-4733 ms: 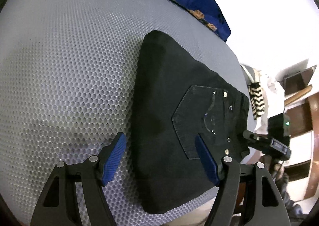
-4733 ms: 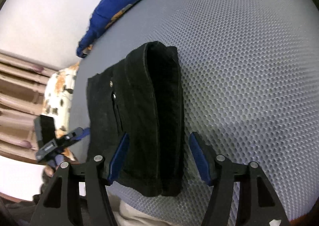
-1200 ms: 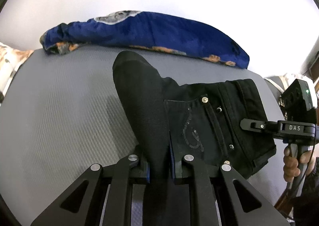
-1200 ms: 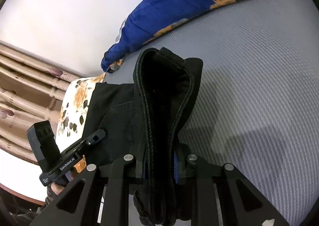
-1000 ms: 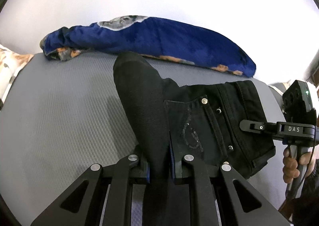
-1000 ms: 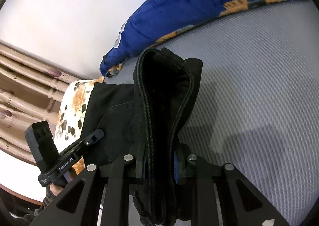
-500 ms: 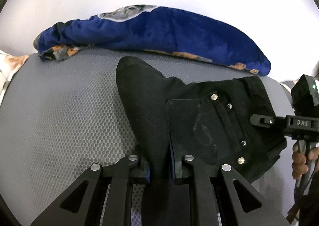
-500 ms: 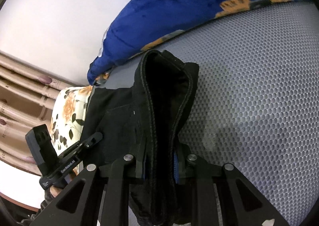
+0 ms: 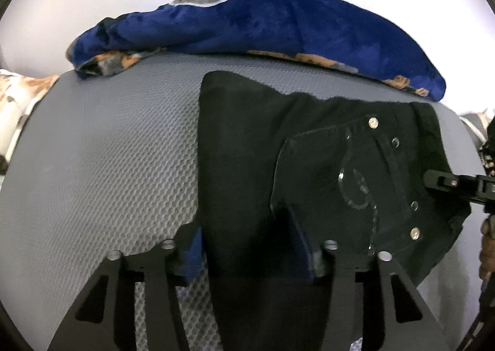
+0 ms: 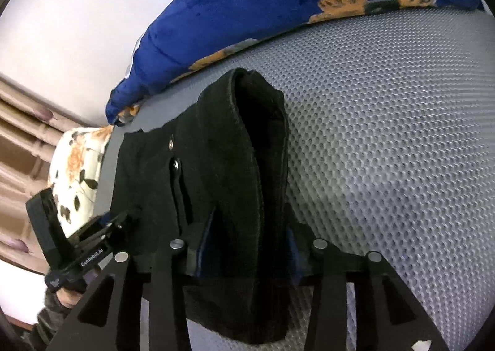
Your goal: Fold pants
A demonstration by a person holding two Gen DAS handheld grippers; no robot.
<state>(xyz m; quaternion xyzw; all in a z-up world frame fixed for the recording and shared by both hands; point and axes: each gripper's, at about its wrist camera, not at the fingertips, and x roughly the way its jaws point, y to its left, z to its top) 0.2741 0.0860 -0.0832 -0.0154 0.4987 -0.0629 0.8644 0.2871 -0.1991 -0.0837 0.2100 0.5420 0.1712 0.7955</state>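
The black pants (image 9: 309,146) lie folded into a thick bundle on the grey mesh bed surface (image 9: 102,165), back pocket with studs facing up. My left gripper (image 9: 247,245) is open, its blue pads either side of the bundle's near left edge. In the right wrist view the bundle (image 10: 235,165) shows its stacked waistband end. My right gripper (image 10: 247,245) is open, straddling that end. The right gripper also shows at the right edge of the left wrist view (image 9: 448,184).
A blue plush blanket (image 9: 263,23) lies along the far edge of the bed against a white wall. A floral pillow (image 10: 77,171) sits beyond the bed's left end. The grey mesh (image 10: 386,134) extends to the right of the pants.
Both grippers have opened and let go of the pants. The bundle has dropped from lifted to lying flat on the mesh, nearer the blue blanket.
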